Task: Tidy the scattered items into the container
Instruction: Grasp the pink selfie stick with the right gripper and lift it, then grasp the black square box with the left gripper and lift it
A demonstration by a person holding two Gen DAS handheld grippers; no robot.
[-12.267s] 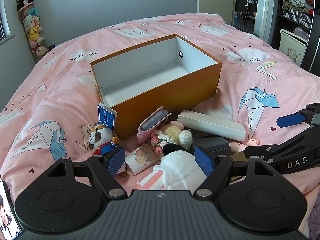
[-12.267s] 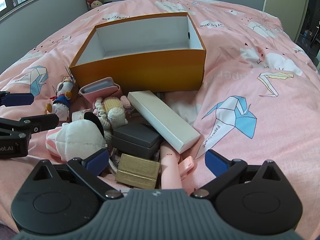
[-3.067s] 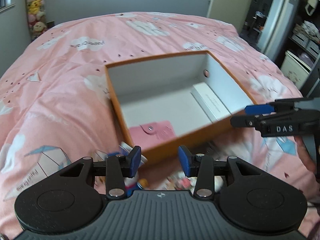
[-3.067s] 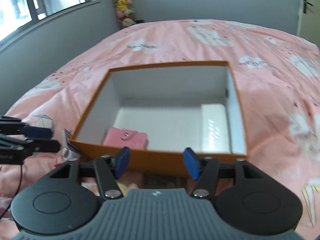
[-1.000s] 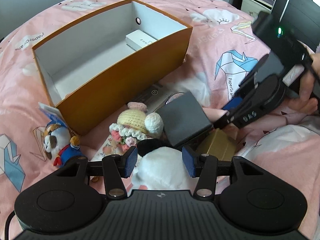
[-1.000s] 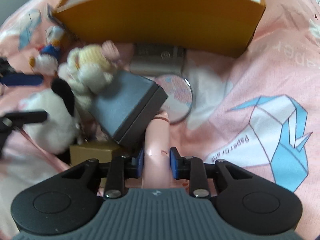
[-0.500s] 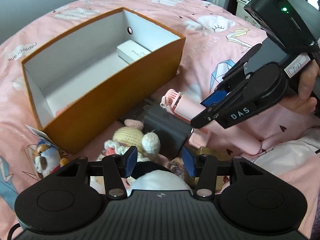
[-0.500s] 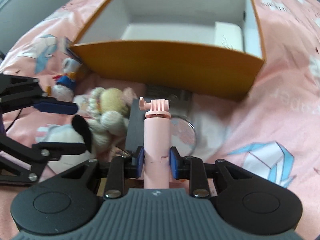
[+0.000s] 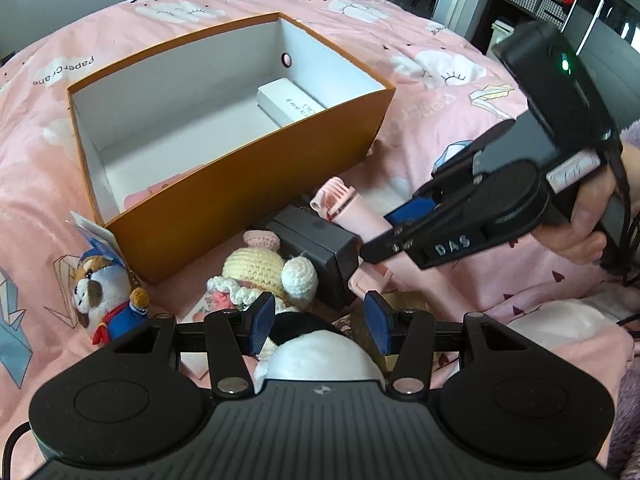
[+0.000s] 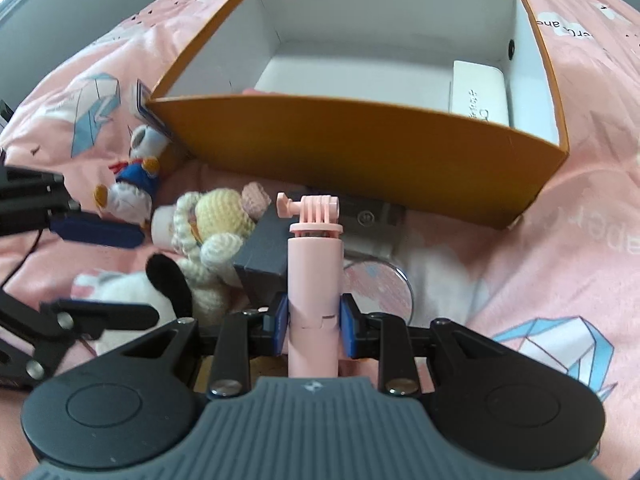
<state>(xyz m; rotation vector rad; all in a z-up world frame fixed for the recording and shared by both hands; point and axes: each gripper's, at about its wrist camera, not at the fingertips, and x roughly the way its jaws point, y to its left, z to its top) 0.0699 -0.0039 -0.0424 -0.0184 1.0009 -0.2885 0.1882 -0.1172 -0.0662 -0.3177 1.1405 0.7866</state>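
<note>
An orange box [image 9: 256,184] [image 10: 360,152] stands on the pink bed, holding a white box [image 9: 290,102] [image 10: 480,92] and a pink wallet [image 9: 160,192]. My right gripper [image 10: 314,320] [image 9: 400,228] is shut on a pink selfie stick [image 10: 316,264] [image 9: 352,212], held above the pile in front of the box. My left gripper [image 9: 320,320] is open around a white and black plush [image 9: 316,352] [image 10: 132,288]. A crochet doll [image 9: 264,268] [image 10: 212,224], a dark box [image 9: 316,240] [image 10: 264,256] and a duck plush [image 9: 108,292] [image 10: 136,168] lie nearby.
A round pink mirror [image 10: 380,288] and a grey flat case [image 10: 372,216] lie by the box's near wall. A gold box [image 9: 400,304] sits under my left gripper. Shelves and a doorway [image 9: 500,8] stand at the far right.
My right gripper has lifted the pink selfie stick up from the pile and closer to the orange box. My left gripper stays over the white plush.
</note>
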